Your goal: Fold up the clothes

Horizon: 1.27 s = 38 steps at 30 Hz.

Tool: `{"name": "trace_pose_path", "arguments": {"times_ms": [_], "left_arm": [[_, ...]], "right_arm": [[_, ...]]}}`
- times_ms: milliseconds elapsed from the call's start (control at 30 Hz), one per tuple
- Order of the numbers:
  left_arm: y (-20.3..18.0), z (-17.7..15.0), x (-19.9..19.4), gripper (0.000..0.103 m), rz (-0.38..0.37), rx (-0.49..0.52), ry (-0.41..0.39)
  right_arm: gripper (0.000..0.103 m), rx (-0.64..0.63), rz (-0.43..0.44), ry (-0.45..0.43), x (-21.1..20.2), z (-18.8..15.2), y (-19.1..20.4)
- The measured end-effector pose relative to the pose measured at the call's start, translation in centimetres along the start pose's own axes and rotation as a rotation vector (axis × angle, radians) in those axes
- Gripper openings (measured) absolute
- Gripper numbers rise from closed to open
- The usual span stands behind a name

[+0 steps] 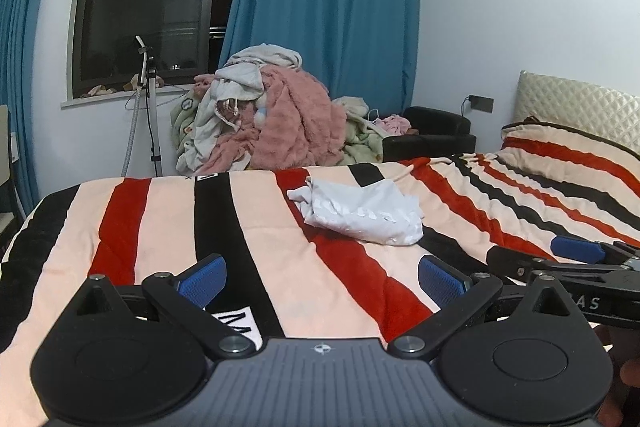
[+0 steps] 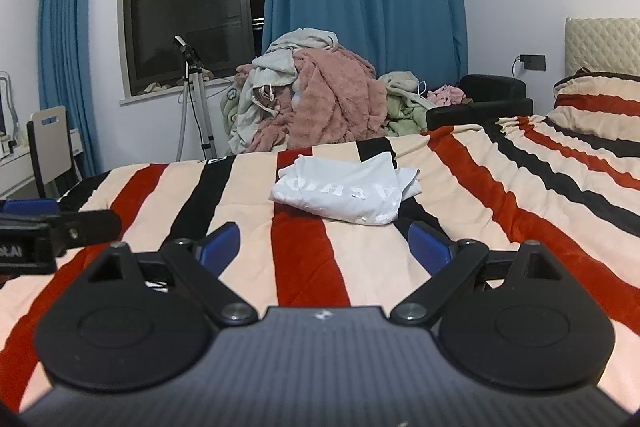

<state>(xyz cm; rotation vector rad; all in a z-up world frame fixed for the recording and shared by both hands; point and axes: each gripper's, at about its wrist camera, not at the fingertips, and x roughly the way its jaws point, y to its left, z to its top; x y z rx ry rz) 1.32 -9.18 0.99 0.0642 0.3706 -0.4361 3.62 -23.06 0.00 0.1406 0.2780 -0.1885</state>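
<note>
The white shirt point(image 2: 340, 189) is lying crumpled mid-bed on the striped blanket point(image 2: 304, 259), ahead of both claws. The left claw point(image 1: 322, 277) and right claw point(image 2: 324, 245) are hovering wide and empty, apparently lining up for a first grab.

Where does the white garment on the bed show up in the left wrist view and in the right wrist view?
Left wrist view: white garment right of centre, on the striped blanket, beyond the open jaws.
Right wrist view: white garment near centre, straight ahead of the open jaws.
Shared landmark: pink laundry pile behind it.
</note>
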Motion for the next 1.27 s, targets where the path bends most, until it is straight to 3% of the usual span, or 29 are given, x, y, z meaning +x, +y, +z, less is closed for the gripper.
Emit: {"name": "trace_pose_path", "arguments": {"times_ms": [1267], "left_arm": [[-0.22,-0.86,0.66,0.103,0.011,-0.053,0.032]], "right_arm": [[0.092,0.009,-0.008,0.045,0.56,-0.31,-0.1]]}}
